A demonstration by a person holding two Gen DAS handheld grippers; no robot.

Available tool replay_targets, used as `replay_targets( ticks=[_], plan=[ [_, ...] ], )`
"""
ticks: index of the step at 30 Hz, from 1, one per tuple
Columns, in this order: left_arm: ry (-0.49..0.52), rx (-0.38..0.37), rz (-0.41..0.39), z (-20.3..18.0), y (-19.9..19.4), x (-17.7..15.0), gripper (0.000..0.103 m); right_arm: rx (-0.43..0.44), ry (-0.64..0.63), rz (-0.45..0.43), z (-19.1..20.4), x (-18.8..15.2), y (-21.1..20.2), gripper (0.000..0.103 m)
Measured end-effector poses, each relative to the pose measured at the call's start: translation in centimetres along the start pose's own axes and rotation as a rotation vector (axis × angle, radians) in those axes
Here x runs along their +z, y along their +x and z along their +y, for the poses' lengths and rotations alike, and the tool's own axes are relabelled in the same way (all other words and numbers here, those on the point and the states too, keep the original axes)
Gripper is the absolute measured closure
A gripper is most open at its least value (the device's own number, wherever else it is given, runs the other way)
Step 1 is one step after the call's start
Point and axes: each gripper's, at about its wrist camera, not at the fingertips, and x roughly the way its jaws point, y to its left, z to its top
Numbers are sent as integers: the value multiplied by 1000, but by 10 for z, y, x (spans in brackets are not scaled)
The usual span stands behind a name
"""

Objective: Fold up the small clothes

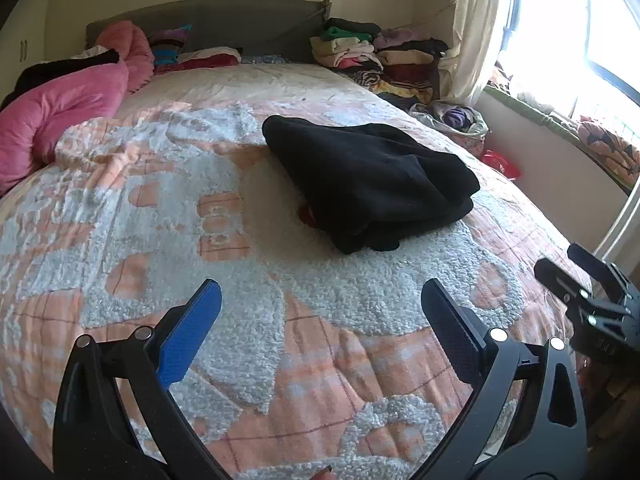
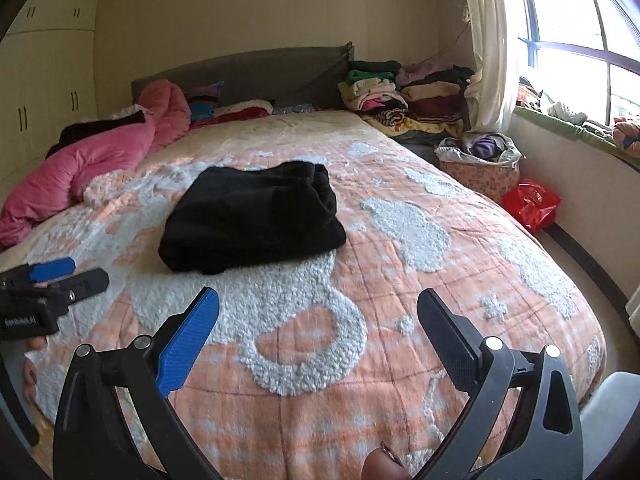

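A folded black garment (image 1: 372,184) (image 2: 252,216) lies on the orange and white bedspread (image 1: 280,320) (image 2: 400,272), near the middle of the bed. My left gripper (image 1: 320,292) is open above the bedspread, short of the garment, with nothing between its fingers. It also shows at the left edge of the right wrist view as the left gripper (image 2: 72,272). My right gripper (image 2: 318,300) is open too, held back from the garment and empty. In the left wrist view the right gripper (image 1: 560,264) shows at the right edge.
A pink quilt (image 2: 80,172) is bunched at the bed's left. Stacks of folded clothes (image 2: 400,88) sit at the head on the right. A laundry basket (image 2: 480,164) and a red bag (image 2: 530,202) stand on the floor by the window wall.
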Motion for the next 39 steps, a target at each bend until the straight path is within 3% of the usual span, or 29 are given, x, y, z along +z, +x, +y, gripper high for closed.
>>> replay_targets(
  ticks=[39],
  plan=[
    [4, 71, 34, 4, 7, 1, 9, -7, -14, 45, 8, -1, 10, 4]
  ],
)
